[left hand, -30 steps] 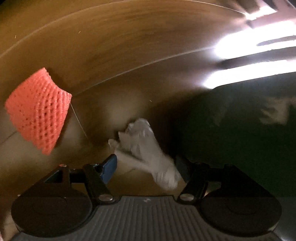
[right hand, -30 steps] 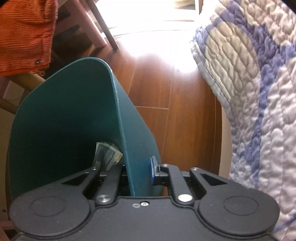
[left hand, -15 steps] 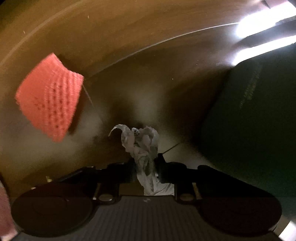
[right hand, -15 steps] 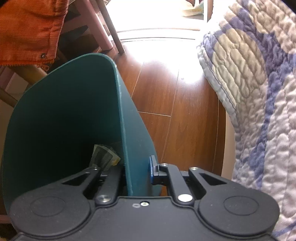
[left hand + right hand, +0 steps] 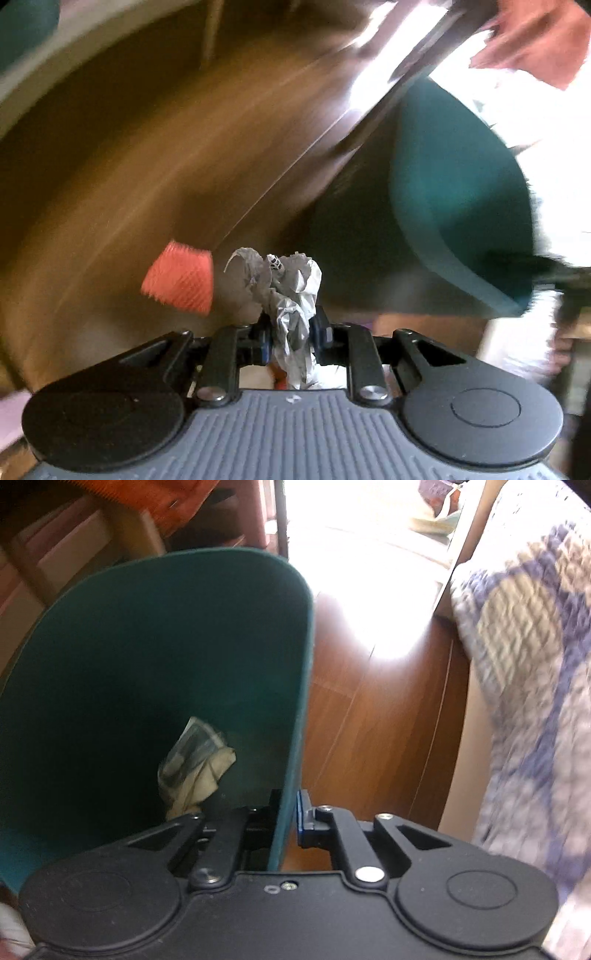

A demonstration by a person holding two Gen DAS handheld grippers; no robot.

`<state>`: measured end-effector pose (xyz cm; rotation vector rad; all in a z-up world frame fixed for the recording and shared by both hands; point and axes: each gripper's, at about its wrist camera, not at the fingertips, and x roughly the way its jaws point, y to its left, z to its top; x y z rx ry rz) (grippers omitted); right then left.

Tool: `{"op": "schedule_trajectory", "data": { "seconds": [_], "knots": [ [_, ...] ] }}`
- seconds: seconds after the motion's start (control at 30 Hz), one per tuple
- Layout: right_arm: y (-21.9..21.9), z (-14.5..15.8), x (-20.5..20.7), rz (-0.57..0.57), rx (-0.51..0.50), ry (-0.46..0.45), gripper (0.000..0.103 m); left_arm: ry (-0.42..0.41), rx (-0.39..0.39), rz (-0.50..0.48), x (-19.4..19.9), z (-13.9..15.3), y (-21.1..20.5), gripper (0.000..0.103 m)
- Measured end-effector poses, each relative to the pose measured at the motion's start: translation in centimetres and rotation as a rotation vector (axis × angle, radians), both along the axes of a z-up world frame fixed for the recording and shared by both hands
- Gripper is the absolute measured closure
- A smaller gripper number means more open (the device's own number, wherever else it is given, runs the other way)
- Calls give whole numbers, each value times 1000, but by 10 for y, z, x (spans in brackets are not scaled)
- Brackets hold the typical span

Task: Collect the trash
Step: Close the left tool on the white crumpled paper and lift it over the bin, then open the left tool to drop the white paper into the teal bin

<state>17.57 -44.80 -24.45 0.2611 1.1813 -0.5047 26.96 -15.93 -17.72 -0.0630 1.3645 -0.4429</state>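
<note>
Left claw [image 5: 291,338] clamped on crumpled white paper [image 5: 291,295] at lower centre, above blurred wood floor [image 5: 147,147], orange foam net [image 5: 181,277] just left of it; right claw [image 5: 286,823] pinched on teal bin [image 5: 184,627] wall, wadded paper [image 5: 195,760] inside; quilt [image 5: 528,701] at right.

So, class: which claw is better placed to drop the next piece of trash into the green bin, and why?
Left. The left claw already pinches the crumpled paper near the green bin. The right claw is clamped on the bin's wall, holding it.
</note>
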Motion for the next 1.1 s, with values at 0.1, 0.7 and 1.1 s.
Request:
{"op": "schedule_trajectory", "data": {
  "seconds": [0.1,0.7,1.1],
  "knots": [
    [15,-1,-5,-9,24,20,97,-72,-52,-30,-12,50,-5,83],
    [62,21,-1,94,-26,138,99,-66,90,-294,3,-5,-150,83],
    [61,21,-24,94,0,124,101,-31,172,-316,-4,-44,-160,78]
  ]
}}
